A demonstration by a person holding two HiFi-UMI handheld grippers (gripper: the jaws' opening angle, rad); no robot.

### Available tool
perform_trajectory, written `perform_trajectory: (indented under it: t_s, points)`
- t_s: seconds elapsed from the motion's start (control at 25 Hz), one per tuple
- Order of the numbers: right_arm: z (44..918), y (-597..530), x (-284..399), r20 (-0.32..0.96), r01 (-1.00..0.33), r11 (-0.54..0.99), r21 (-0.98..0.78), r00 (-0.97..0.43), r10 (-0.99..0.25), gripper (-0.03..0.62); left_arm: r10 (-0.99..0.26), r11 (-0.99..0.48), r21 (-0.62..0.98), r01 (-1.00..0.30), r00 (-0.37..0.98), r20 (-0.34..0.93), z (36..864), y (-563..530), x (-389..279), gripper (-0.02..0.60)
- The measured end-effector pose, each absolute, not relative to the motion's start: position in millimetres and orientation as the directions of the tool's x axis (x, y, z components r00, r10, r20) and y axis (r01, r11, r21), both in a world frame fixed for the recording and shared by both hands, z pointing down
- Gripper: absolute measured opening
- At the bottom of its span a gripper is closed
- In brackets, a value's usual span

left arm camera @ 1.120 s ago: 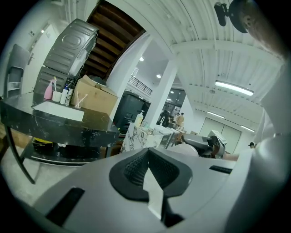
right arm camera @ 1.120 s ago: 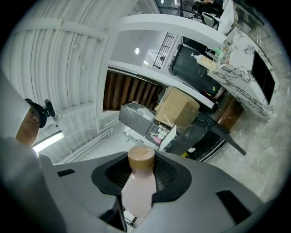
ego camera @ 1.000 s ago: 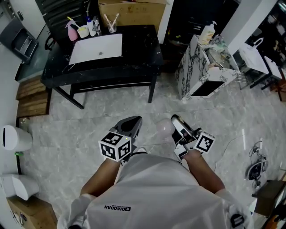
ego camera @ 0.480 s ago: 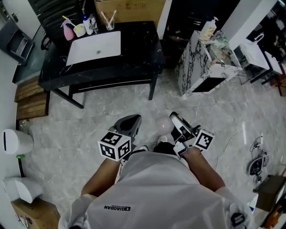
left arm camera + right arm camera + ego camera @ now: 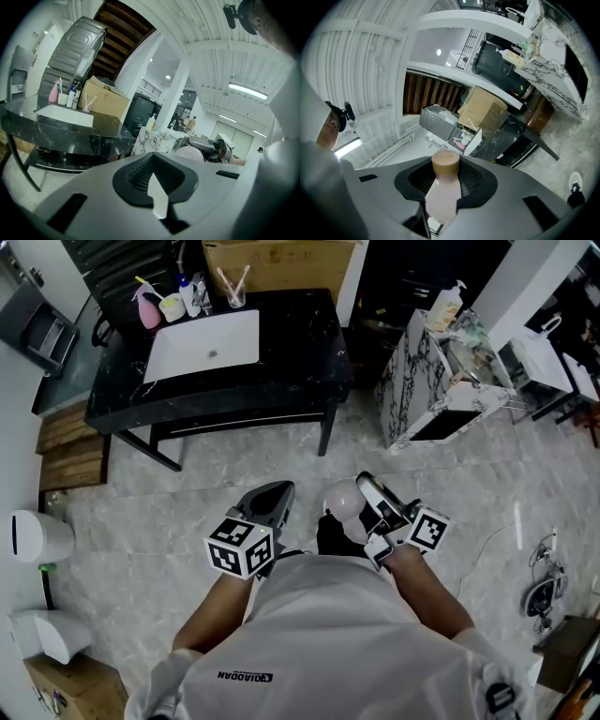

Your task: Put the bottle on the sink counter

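Bottle (image 5: 440,199), base hidden, clamped in right gripper (image 5: 445,180) jaws; left gripper (image 5: 154,180) jaws closed, empty.

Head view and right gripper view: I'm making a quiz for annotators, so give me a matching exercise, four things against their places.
1 pale pink bottle with brown cap
2 white rectangular sink basin
3 brown cardboard box
4 pink spray bottle

A set into the black counter
B between the right gripper's jaws
C counter's back left corner
D behind the counter

Pairs: 1-B, 2-A, 3-D, 4-C
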State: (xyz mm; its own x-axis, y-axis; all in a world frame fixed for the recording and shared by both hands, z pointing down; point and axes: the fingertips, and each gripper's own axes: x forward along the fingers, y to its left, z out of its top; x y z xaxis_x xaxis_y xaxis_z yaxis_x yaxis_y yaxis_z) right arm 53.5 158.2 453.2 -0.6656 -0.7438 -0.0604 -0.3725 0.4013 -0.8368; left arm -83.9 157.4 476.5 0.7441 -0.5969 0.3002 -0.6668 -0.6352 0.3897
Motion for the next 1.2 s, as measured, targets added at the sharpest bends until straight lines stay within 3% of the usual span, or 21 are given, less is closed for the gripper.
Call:
perform_trajectory:
  t_s: [1.2]
  points:
    - [450.8,-33.1,118.4,-0.084,-0.33,0.419,-0.846,-0.694,-0.715,0.152,-0.643,-0.587,0.365,-0.723,0.69,0.334,473.1,-19.7,-24.8,0.012]
